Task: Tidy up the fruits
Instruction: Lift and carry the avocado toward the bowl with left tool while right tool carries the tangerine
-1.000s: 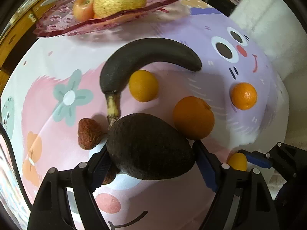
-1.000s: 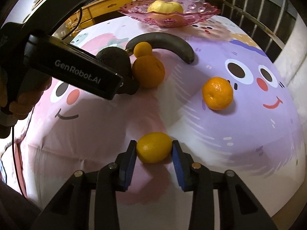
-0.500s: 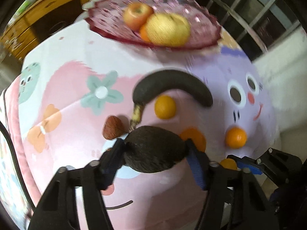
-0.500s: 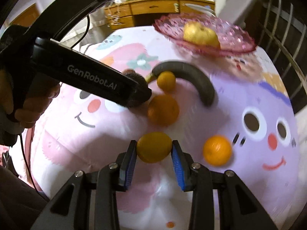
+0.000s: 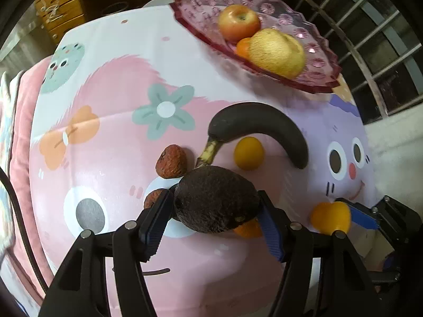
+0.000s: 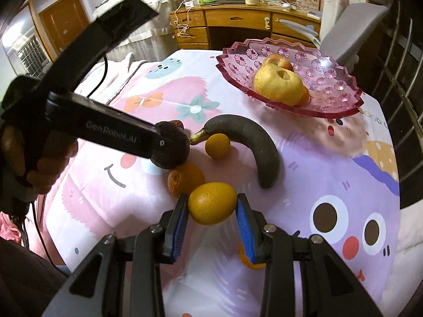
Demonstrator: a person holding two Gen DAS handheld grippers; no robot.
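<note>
L gripper jaws have just been opening a bit, blue pads pressed on the dark avocado, held clear of the cartoon tablecloth above two dried red fruits. R gripper is closed tight on a small yellow-orange citrus, also off the cloth. Beyond: blackened banana, loose oranges w/ one near the avocado, pink glass dish at the far side w/ apple & yellow fruit.
</note>
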